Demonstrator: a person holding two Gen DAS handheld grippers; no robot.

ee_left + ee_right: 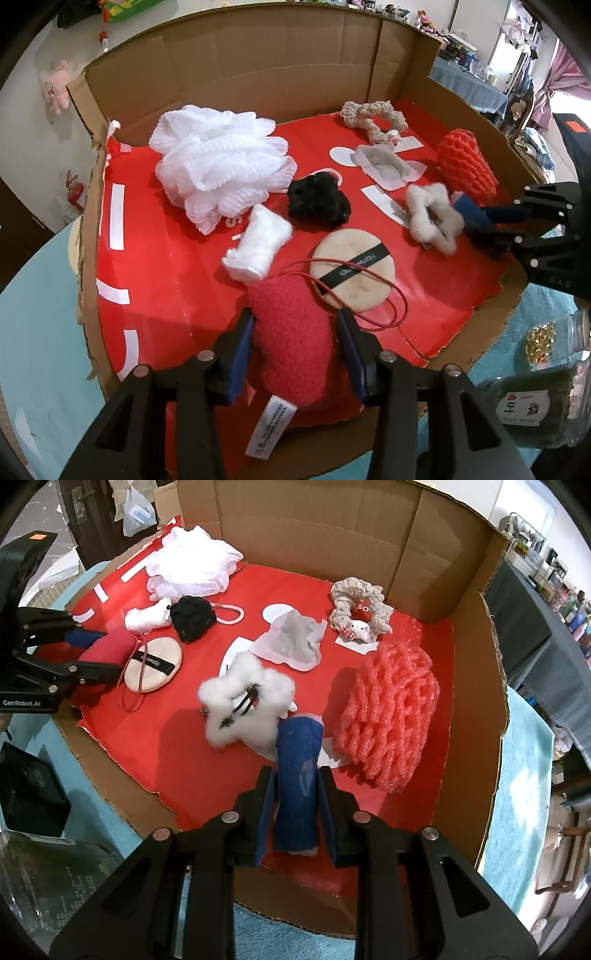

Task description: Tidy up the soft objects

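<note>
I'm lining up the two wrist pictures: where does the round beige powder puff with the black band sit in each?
Left wrist view: powder puff just below centre, beyond the red fuzzy pouch.
Right wrist view: powder puff at left, middle height, beside the same pouch.
Shared landmark: black fuzzy ball just behind the puff.

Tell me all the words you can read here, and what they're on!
"GenRobot.AI": on the left gripper's black body.
"SO": on the red sheet, seen through the beige scrunchie.
Band on the round puff: a brand word, too blurred to read.
White tag on the red plush: print too small.
Jar label: characters unclear.
</note>
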